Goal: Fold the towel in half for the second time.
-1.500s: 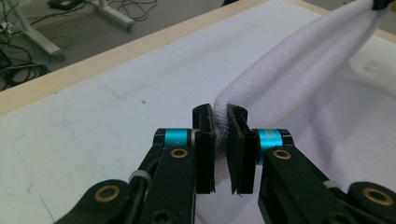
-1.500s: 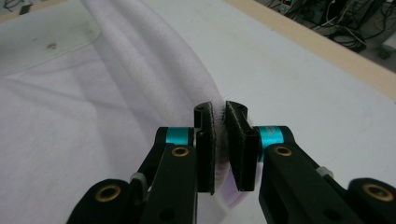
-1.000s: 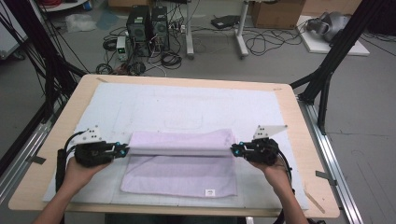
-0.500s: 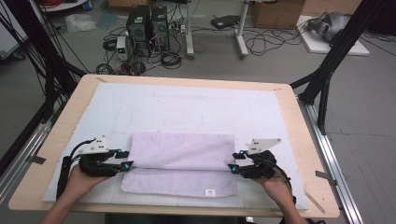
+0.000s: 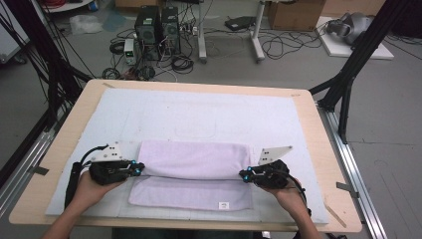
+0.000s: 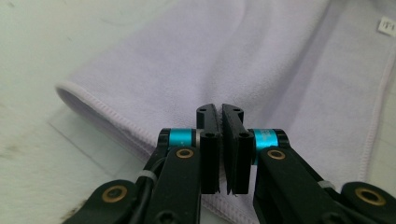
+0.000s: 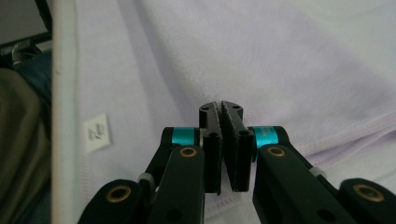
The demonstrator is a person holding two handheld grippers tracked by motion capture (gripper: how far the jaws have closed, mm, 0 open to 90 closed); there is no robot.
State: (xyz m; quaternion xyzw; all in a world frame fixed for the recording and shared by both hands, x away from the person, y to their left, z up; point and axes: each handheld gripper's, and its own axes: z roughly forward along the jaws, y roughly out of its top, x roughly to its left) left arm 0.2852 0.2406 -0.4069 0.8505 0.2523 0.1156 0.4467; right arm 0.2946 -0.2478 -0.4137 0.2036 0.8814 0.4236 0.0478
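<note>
A lilac towel (image 5: 194, 169) lies folded on the white mat (image 5: 199, 114), its upper layer stopping short of the near hem, where a small label (image 5: 224, 204) shows. My left gripper (image 5: 141, 169) rests at the left end of the upper layer and my right gripper (image 5: 242, 174) at its right end. In the left gripper view the jaws (image 6: 220, 109) have just closed and meet over the towel (image 6: 257, 60), with no cloth showing between the pads. In the right gripper view the jaws (image 7: 220, 107) have likewise just closed together above the towel (image 7: 280, 56), near the label (image 7: 97, 133).
The mat covers most of the wooden table (image 5: 318, 149). Black frame posts (image 5: 348, 84) stand at the right and left. Computers (image 5: 157, 25) and several cables lie on the floor beyond the far edge.
Both grippers came toward the near edge, laying the raised fold of the towel flat. Their jaws opened wide at the towel's ends and now stand closed together.
</note>
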